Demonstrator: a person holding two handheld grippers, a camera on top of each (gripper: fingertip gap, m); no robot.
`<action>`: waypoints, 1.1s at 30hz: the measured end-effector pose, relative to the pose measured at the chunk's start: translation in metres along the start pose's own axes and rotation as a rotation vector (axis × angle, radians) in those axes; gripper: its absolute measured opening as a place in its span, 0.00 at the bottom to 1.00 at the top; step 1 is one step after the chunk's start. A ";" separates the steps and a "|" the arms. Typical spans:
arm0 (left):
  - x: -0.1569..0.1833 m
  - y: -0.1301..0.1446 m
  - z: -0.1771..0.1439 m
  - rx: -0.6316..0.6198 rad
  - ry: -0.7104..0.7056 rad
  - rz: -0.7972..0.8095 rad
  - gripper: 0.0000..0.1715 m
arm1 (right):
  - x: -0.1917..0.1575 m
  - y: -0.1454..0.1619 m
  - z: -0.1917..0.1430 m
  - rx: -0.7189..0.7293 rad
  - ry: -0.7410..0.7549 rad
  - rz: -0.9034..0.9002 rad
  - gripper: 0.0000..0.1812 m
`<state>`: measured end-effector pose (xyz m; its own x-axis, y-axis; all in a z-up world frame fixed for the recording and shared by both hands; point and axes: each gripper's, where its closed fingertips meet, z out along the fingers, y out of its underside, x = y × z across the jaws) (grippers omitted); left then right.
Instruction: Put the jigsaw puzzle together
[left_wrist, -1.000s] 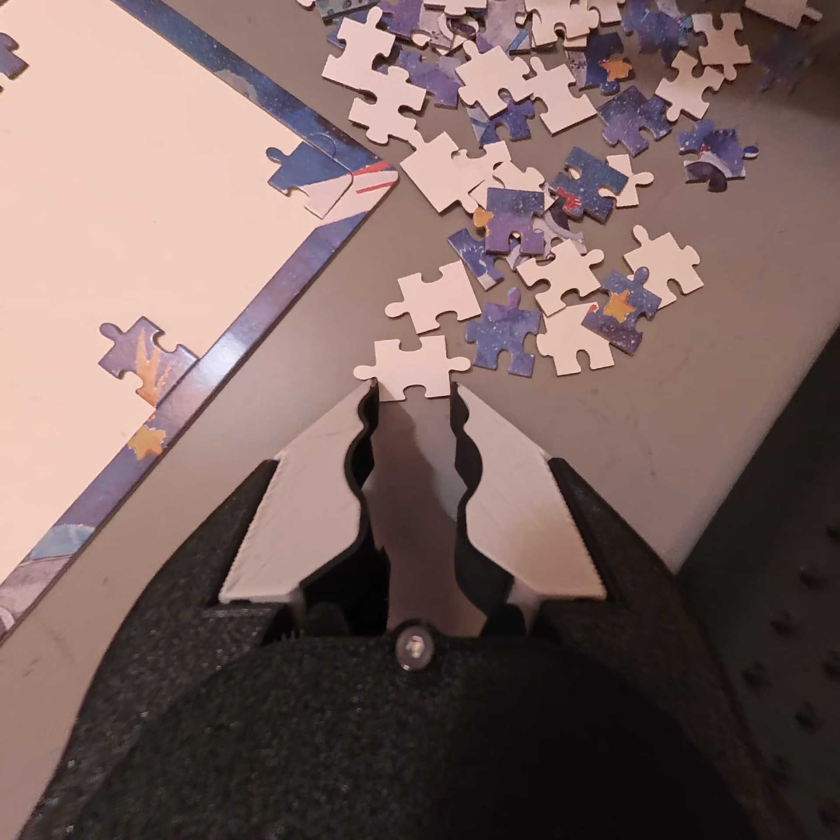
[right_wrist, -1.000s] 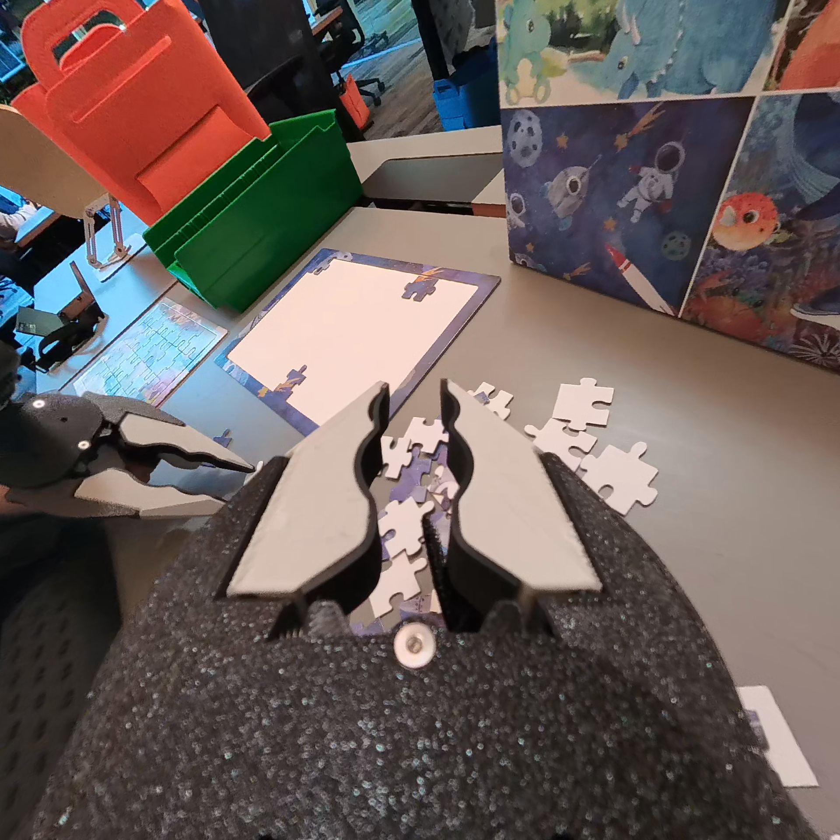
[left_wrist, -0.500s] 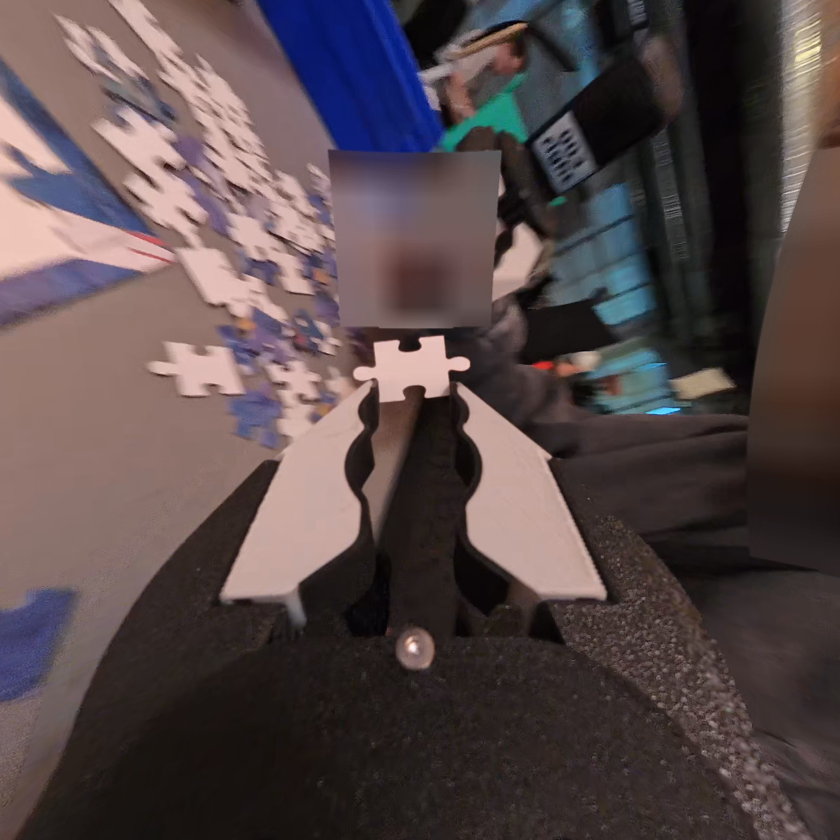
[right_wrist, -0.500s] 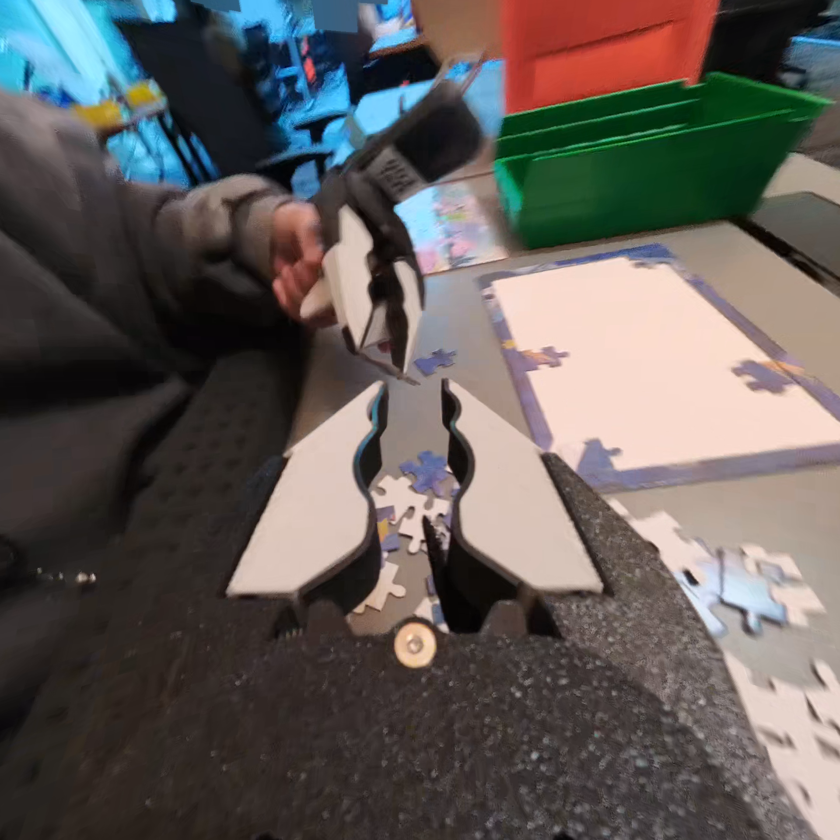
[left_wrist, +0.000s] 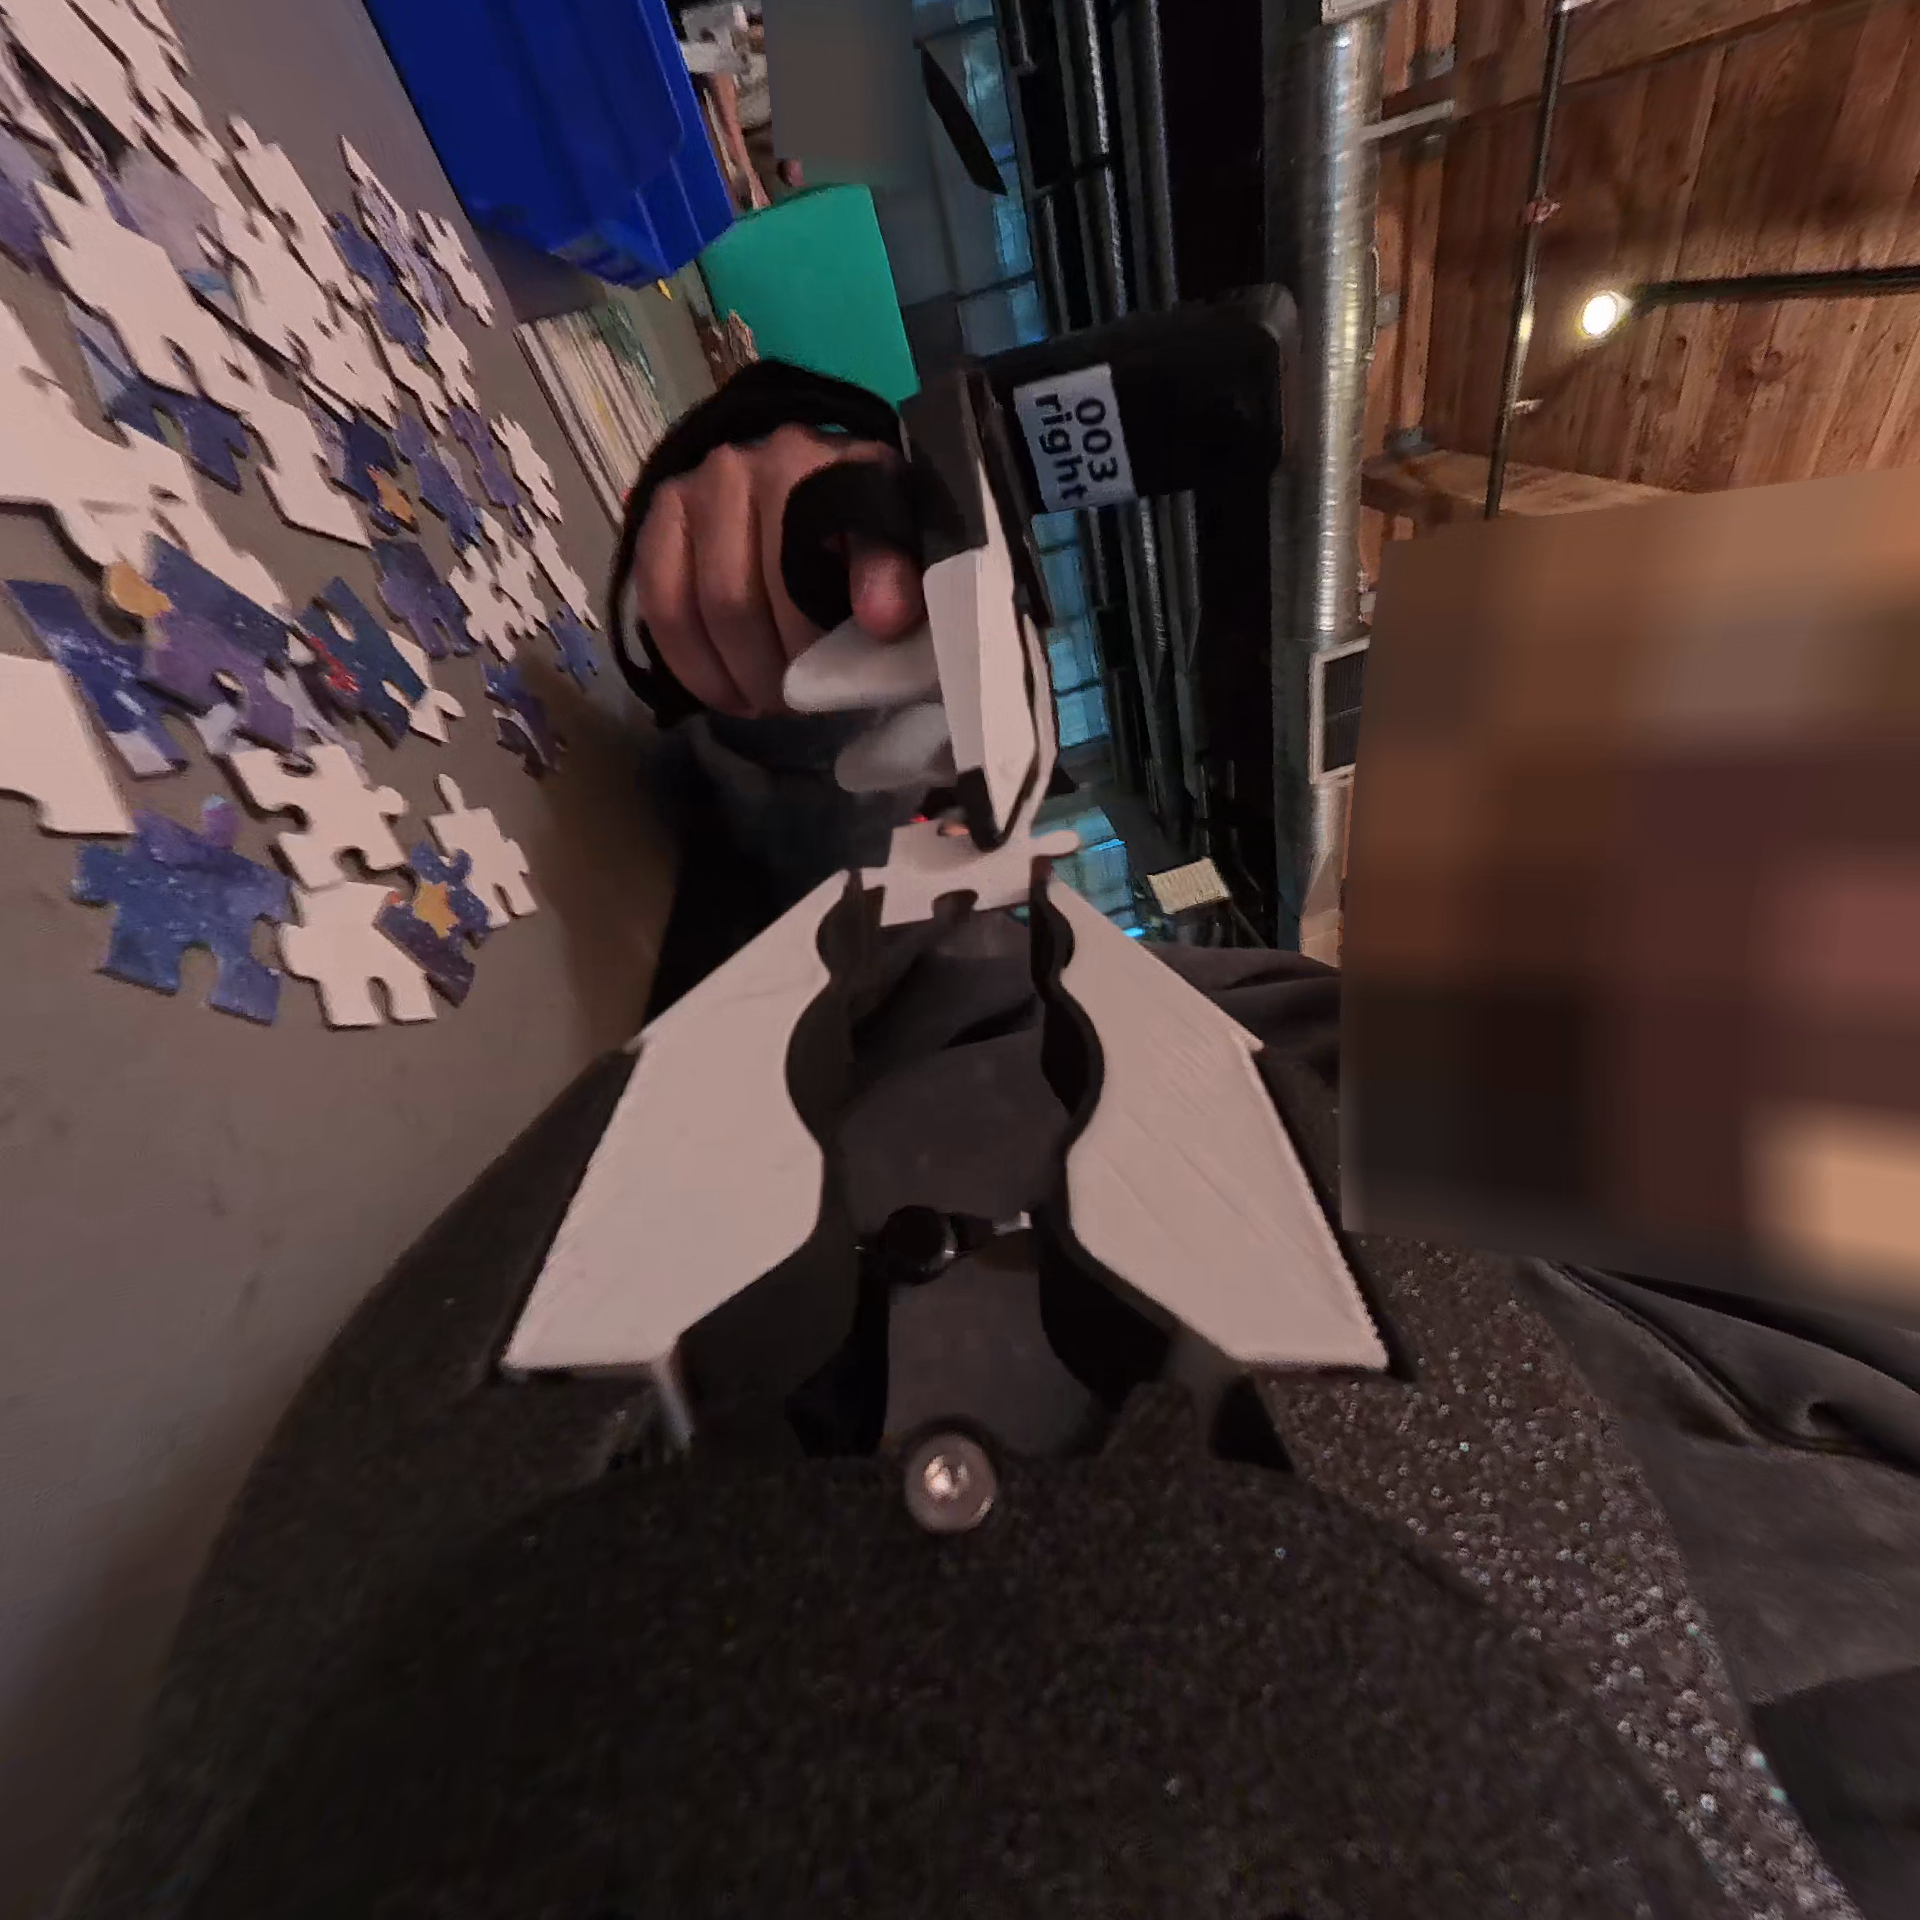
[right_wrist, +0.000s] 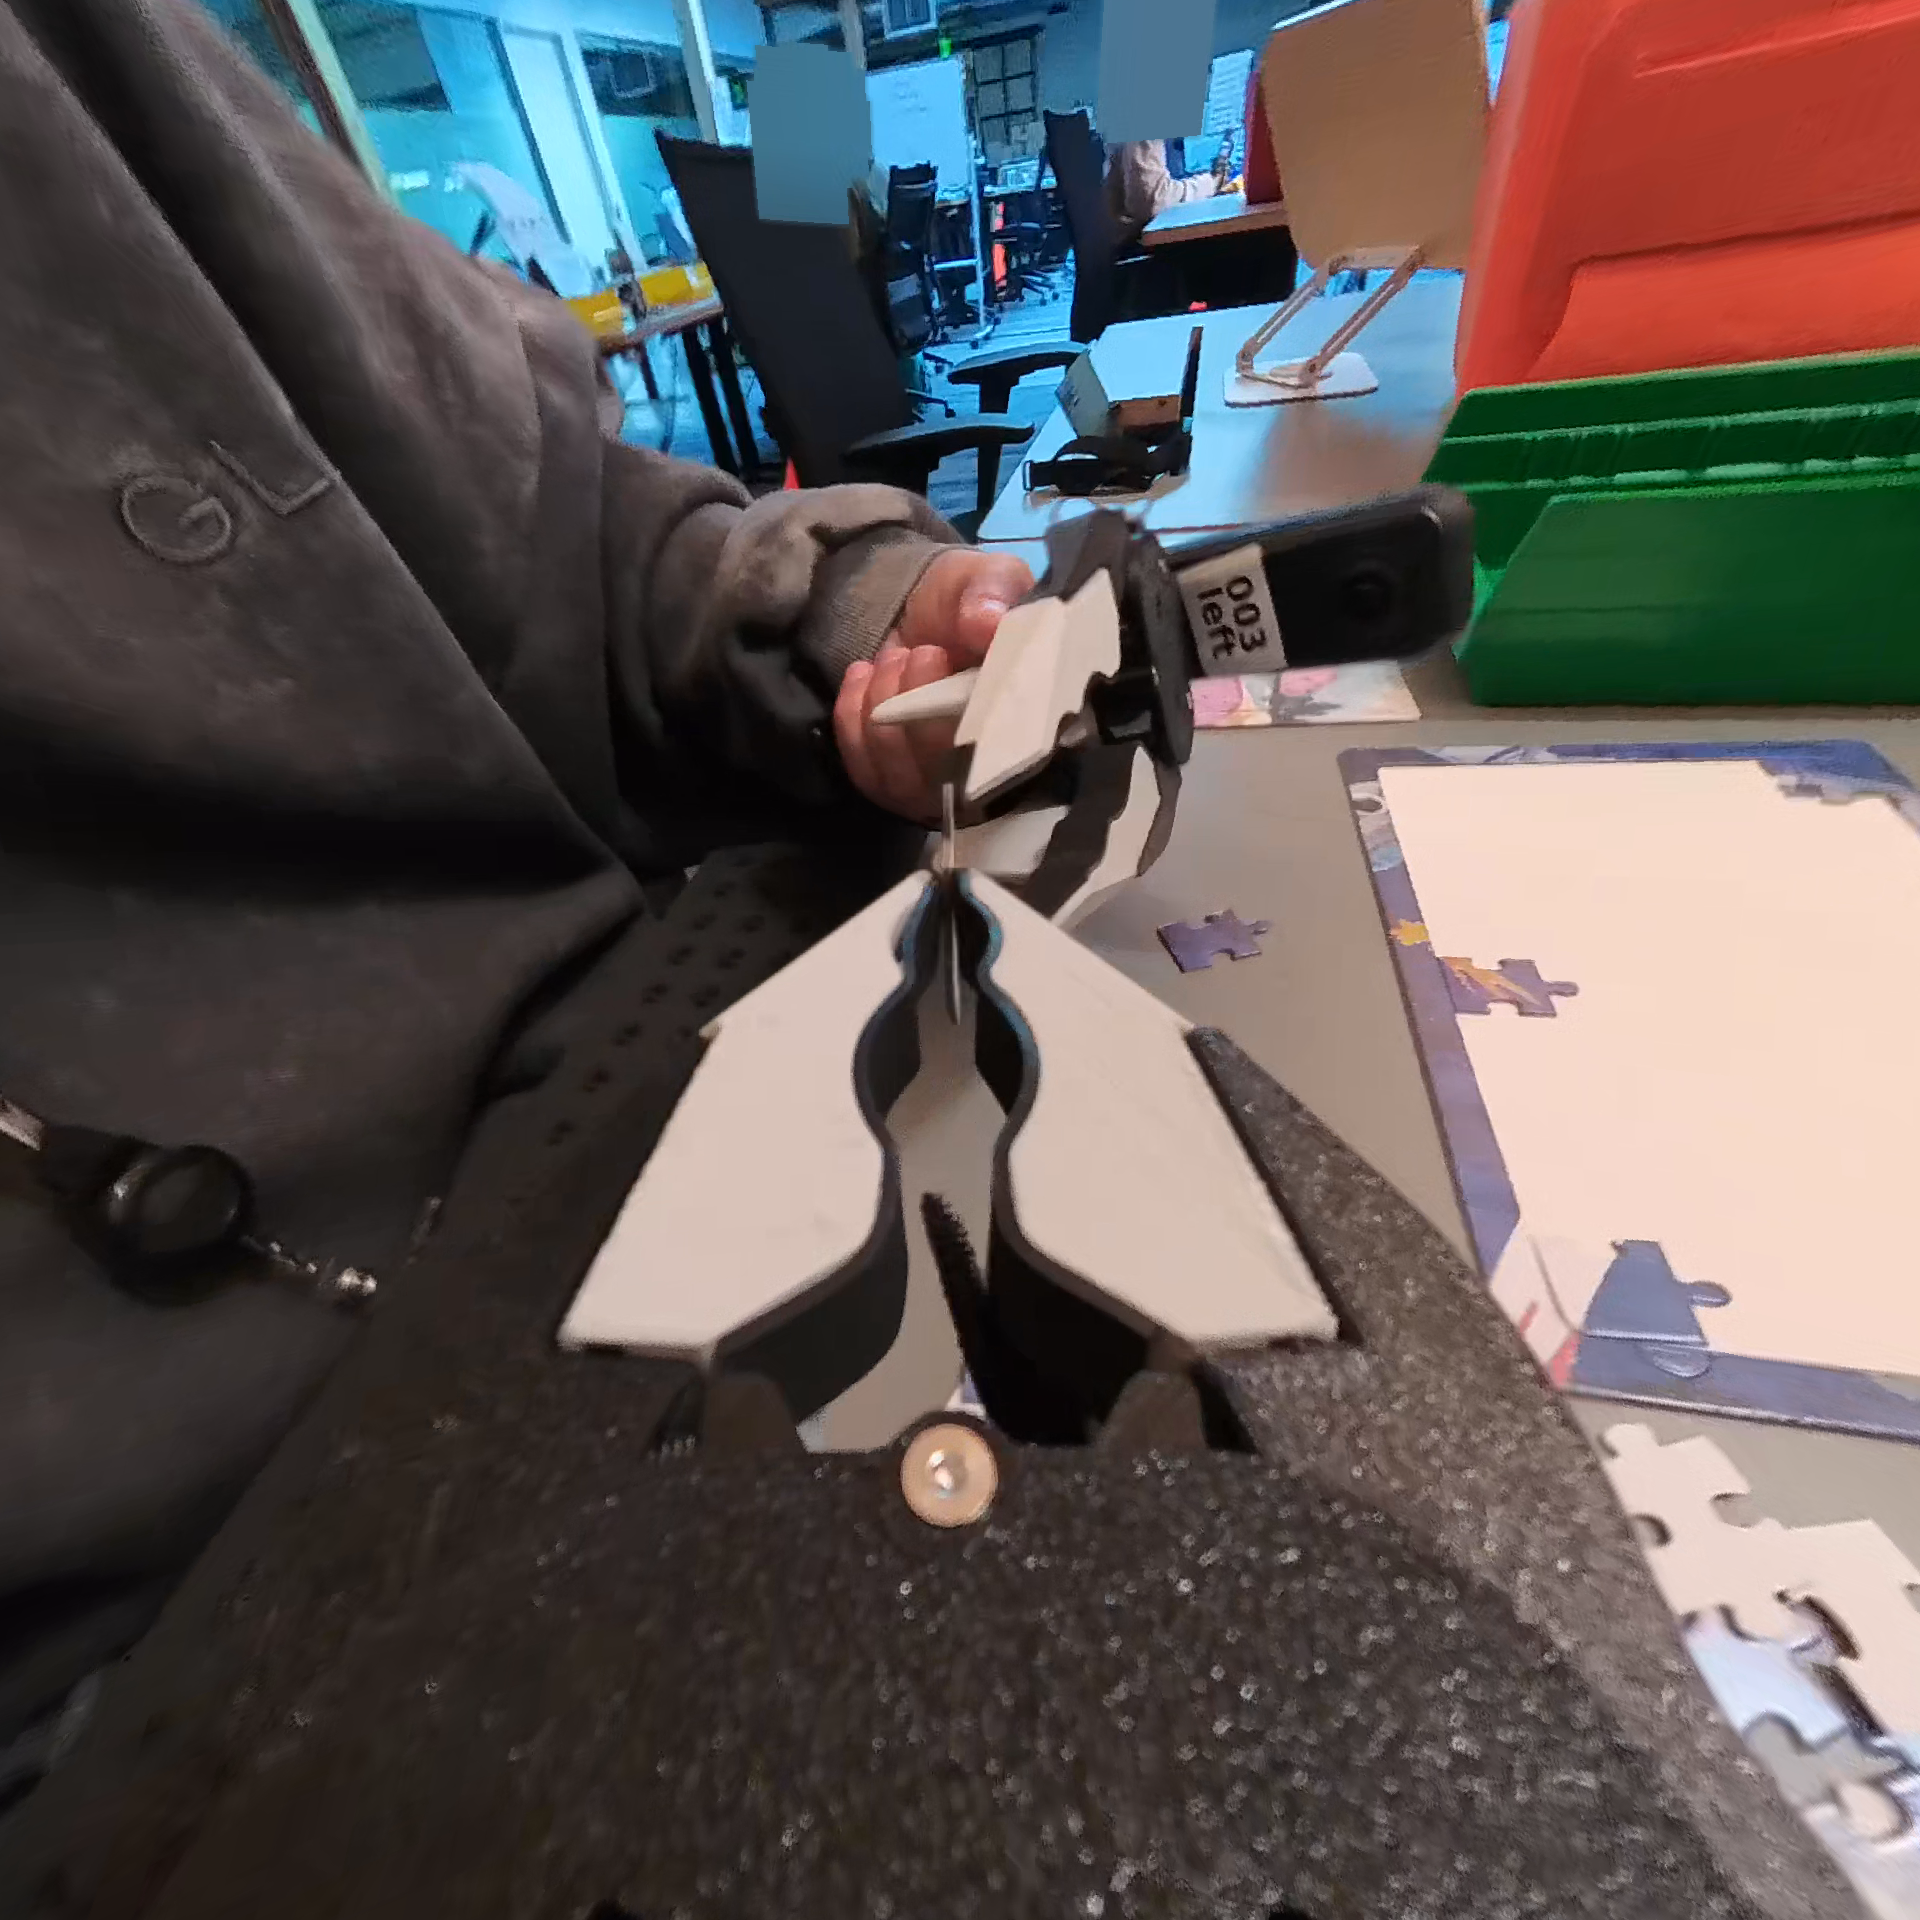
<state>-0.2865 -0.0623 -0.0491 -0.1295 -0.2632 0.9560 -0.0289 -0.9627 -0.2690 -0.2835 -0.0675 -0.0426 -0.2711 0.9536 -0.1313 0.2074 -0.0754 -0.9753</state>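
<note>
My left gripper is shut on a puzzle piece, white back facing the camera, held in the air off the table's edge. My right gripper comes from above in the left wrist view and pinches the piece's far edge. In the right wrist view my right gripper is shut on the same piece, seen edge-on as a thin sliver between its pads. The left gripper holds it from beyond. The puzzle frame board lies on the table to the right, with a few pieces set along its blue border.
Loose pieces are scattered on the grey table, more at the near right. One purple piece lies by the board. A green bin and an orange box stand behind. The person's grey sleeve is close at left. Both grippers' tips are close together, under 4 cm apart.
My left gripper lifted the white piece off the table and turned it toward the person. My right gripper swung over from the pile and shut on the same piece.
</note>
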 end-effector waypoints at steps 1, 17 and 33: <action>-0.003 -0.003 -0.003 0.015 -0.035 0.043 0.20 | 0.005 0.000 -0.001 0.003 0.007 0.052 0.01; -0.091 0.004 -0.088 -0.070 -0.877 0.460 0.01 | 0.069 0.063 -0.042 -0.248 0.357 0.238 0.13; -0.091 -0.019 -0.186 -0.023 -1.306 0.502 0.16 | 0.076 0.142 -0.154 -0.411 0.815 0.318 0.12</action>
<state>-0.4586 -0.0085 -0.1523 0.8740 -0.4543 0.1723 -0.2725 -0.7519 -0.6004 -0.1299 0.0394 -0.1637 0.5579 0.8274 -0.0646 0.5128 -0.4048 -0.7570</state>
